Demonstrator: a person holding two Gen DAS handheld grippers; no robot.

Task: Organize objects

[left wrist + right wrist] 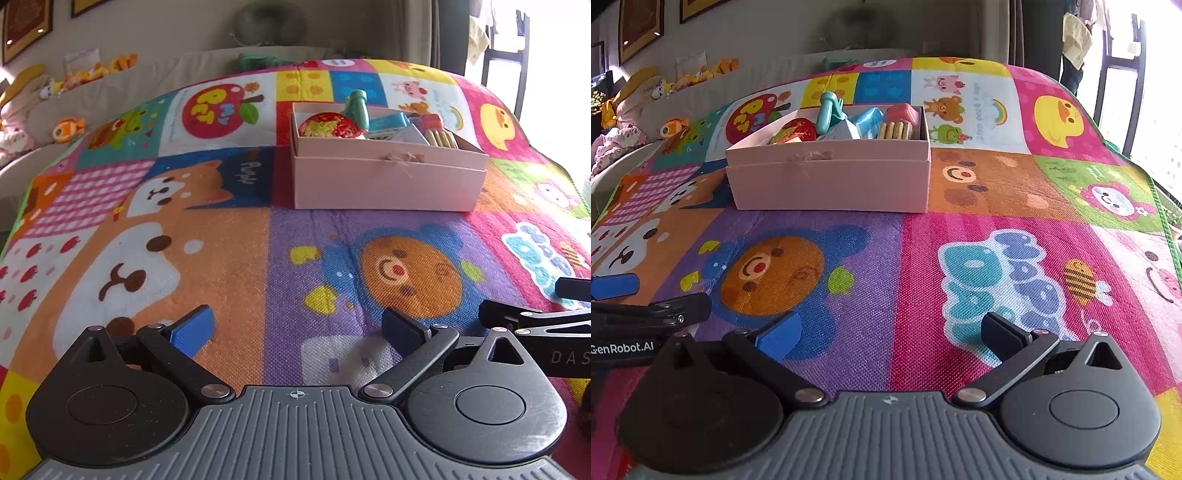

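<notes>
Both the left gripper [299, 332] and right gripper [890, 336] gape wide and empty at the bottom of their frames, above a cartoon mat [221, 258]. A pink box [388, 181], upper centre-right, holds a red ball [328, 125], teal toy [356, 107] and biscuits [441, 138]. Only the right view shows a pink block [903, 112] clearly.

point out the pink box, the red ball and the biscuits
pink box [831, 184], right wrist view, front wall
red ball [328, 125], left wrist view, its top, at the box's left end
biscuits [895, 130], right wrist view, upright edges
</notes>
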